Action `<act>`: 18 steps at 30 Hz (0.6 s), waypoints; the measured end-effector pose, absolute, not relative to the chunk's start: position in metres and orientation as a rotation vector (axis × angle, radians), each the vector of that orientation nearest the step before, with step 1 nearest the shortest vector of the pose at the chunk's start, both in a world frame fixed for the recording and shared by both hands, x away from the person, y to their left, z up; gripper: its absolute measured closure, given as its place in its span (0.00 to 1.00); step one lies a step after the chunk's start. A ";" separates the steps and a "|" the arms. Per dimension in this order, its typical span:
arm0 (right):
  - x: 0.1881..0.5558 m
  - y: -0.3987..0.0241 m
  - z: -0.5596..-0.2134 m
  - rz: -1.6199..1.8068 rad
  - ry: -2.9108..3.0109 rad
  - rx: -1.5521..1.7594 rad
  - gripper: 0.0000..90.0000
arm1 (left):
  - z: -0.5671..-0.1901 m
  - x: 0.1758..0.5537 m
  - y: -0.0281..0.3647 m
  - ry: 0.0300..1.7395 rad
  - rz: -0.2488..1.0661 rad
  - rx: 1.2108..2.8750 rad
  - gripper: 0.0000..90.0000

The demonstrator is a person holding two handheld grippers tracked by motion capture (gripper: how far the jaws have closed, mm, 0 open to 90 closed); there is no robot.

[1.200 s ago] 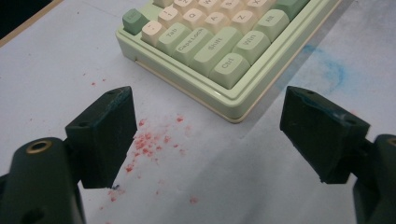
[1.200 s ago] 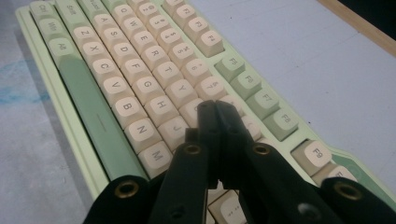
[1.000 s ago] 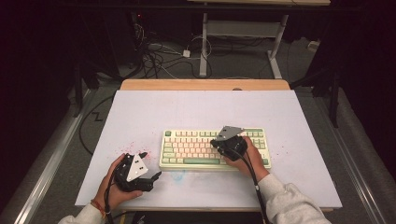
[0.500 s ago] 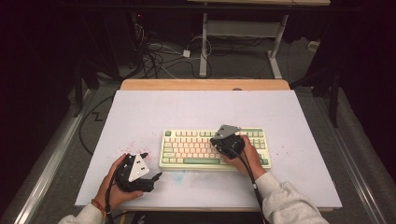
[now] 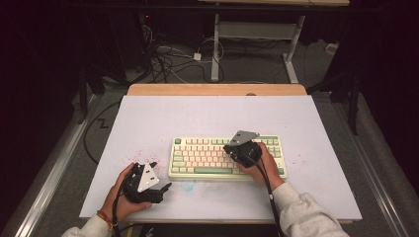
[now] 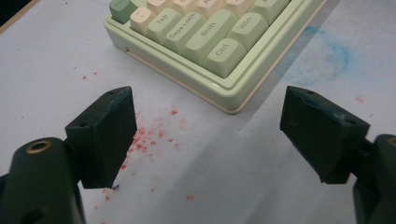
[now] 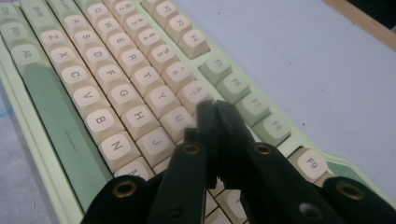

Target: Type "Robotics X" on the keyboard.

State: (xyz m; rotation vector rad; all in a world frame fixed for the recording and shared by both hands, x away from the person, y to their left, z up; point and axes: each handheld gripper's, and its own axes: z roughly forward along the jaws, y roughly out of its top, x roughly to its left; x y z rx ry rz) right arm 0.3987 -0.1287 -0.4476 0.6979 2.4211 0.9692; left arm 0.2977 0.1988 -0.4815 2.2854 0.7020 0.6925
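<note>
The right gripper (image 7: pixel 215 108) is squeezed tight shut, tips on the keyboard (image 7: pixel 116 98) keys. The left gripper (image 6: pixel 205 135) gapes wide, holding nothing, near the keyboard's corner.

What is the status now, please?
Left hand-held gripper open, beside the pale green keyboard. Right hand-held gripper shut, over the keys. Nothing in the way.

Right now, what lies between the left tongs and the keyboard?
Just bare white table with red specks between the open left tongs and the keyboard corner, per the left gripper view.
</note>
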 end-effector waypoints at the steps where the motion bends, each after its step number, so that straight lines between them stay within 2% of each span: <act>1: 0.398 -0.129 -0.446 0.983 2.413 0.692 0.98 | -0.481 0.298 0.199 0.702 0.692 2.284 0.19; 18: 0.383 -0.146 -0.430 1.067 2.345 0.672 0.86 | -0.482 0.302 0.198 0.700 0.678 2.301 0.19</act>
